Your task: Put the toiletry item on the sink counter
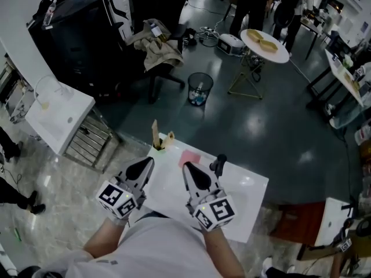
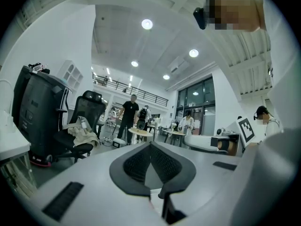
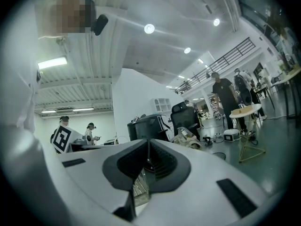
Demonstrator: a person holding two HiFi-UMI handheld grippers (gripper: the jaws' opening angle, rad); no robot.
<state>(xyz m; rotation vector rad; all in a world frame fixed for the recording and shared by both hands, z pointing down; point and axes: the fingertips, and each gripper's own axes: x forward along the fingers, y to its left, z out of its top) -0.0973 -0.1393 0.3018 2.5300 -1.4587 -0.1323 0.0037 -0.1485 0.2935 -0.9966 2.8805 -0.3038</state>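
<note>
Tools first: your left tool (image 1: 150, 160) and right tool (image 1: 186, 166) are both closed on nothing. Pink item (image 1: 188, 156), probably the toiletry, lies flat on the table (image 1: 243, 194) just beyond the right tool. It looks light and soft, so pinch its edges gently.

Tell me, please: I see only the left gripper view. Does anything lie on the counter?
Observer: Yes. A pink item lies on the white counter, near its far edge.
Operator: Does the right gripper hold something?
Observer: No. The right gripper is shut and empty.
Operator: Is there a tap?
Observer: Yes, a black tap stands right of the pink item.
</note>
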